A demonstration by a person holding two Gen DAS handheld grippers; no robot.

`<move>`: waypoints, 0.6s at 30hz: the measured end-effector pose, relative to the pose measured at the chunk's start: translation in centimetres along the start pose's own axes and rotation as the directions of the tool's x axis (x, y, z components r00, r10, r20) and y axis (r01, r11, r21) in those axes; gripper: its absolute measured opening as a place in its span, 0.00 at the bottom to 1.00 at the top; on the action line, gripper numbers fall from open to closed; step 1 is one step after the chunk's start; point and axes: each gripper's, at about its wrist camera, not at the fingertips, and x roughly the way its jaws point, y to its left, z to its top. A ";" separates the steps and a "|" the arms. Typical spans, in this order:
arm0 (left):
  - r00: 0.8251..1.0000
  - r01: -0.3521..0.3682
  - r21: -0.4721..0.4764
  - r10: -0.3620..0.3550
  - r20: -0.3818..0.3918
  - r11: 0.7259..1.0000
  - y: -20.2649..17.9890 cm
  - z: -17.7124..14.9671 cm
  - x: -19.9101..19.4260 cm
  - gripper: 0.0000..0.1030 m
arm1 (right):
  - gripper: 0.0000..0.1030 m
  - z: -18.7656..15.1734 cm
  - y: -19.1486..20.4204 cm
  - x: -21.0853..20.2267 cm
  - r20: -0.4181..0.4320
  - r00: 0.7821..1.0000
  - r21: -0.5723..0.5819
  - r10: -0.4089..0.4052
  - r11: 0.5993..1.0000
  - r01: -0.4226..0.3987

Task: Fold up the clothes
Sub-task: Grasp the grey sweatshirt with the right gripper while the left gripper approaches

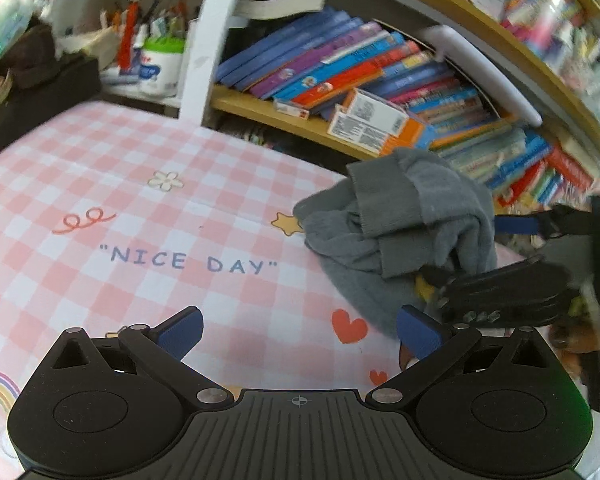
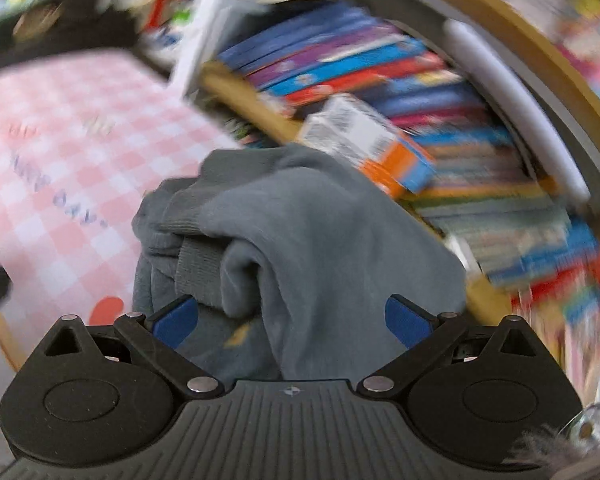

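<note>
Room: crowded bookshelf (image 1: 380, 76) behind a surface (image 1: 140, 200) under pink checked cloth printed "NICE DAY". Item: grey garment (image 1: 396, 224), crumpled in a heap with no clear long axis, at the surface's far right near the shelf. Right gripper (image 2: 292, 320), fingers spread, is nearest with the heap directly ahead; left gripper (image 1: 300, 334), also apart and empty, has it forward-right.

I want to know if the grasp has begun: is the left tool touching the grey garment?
Apart. In the left wrist view, the left tool is open over bare checked tablecloth; the grey garment lies crumpled to its right, beyond the fingertips.
</note>
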 end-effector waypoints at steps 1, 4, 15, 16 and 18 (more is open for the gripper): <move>1.000 0.004 -0.023 -0.004 0.004 1.000 0.4 0.0 0.1 1.00 | 0.98 0.3 0.3 0.8 -0.010 1.000 -0.052 0.000 0.999 0.000; 1.000 0.005 -0.071 -0.004 0.001 0.997 1.1 0.2 0.2 1.00 | 0.84 0.3 1.1 2.8 -0.051 0.999 -0.150 0.011 0.988 -0.019; 0.999 -0.017 -0.176 0.024 0.036 0.984 2.8 0.8 -0.8 1.00 | 0.19 -3.8 -0.6 -3.3 -0.019 0.986 0.179 0.167 0.971 -0.160; 0.999 -0.015 -0.176 0.022 0.040 0.984 2.7 0.7 -0.9 1.00 | 0.19 -4.6 -0.3 -4.4 -0.020 0.982 0.181 0.185 0.967 -0.179; 0.999 -0.005 -0.171 0.014 0.049 0.985 2.6 0.7 -1.3 1.00 | 0.18 -6.0 0.7 -6.7 -0.027 0.976 0.176 0.217 0.962 -0.209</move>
